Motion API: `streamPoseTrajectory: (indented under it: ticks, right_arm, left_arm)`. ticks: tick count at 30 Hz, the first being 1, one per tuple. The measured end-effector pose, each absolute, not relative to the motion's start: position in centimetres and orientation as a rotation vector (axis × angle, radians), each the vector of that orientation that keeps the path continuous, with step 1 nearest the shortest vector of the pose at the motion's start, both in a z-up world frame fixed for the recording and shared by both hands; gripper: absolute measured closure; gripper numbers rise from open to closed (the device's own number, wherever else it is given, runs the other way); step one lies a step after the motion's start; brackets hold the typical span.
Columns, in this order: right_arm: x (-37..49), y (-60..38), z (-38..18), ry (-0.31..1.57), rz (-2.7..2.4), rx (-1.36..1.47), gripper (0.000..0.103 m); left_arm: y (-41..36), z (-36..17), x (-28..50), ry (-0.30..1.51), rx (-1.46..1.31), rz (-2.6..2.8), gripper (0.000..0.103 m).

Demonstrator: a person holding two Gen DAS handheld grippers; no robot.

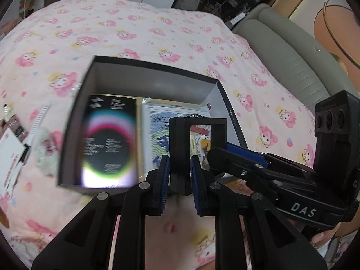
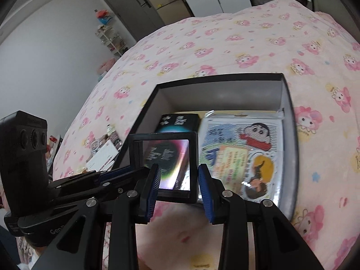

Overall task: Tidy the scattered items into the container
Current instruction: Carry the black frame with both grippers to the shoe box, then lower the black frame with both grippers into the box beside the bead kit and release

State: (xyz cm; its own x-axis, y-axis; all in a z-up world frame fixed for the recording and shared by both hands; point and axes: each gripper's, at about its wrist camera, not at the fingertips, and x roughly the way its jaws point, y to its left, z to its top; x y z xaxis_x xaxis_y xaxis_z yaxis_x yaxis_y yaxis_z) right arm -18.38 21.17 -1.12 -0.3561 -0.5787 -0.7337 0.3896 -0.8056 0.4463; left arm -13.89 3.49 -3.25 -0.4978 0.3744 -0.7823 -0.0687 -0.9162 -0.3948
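Over the near edge of the box [image 1: 126, 76], a black square frame case [image 1: 198, 155], see-through in the middle, pinched upright by the left gripper [image 1: 180, 175]. Right gripper [image 2: 180, 186] spread wide, just beside the case. Inside the box: a black card pack [image 1: 110, 139] and a cartoon sticker pack [image 2: 245, 148]. All around, pink blanket [image 1: 157, 36] and loose cards [image 1: 11, 155].
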Motion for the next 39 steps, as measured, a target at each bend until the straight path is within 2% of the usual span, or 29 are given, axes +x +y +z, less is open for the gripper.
streamPoseTrajectory:
  ticks: [8,27,33,39]
  right_arm:
    - [-20.7,24.0,-4.8,-0.388,-2.146,1.386,0.071]
    - [-23.8,23.8,-5.3,-0.312,-2.244,1.376,0.072]
    - [-24.7,23.3,-5.8,-0.258,-2.234,1.412,0.072]
    - [-24.5,23.9,-7.0,-0.3,-2.171,1.482,0.081]
  left_arm:
    - [5.9,-7.7,-16.7,-0.464,-1.535,2.405,0.085]
    - [5.9,-9.6,-21.0,-0.556,-1.607,2.335,0.085]
    - [5.9,-11.6,-22.1,-0.605,-1.682,2.276,0.086]
    - [6.8,-12.9,-22.1,-0.585,-1.725,2.223,0.087]
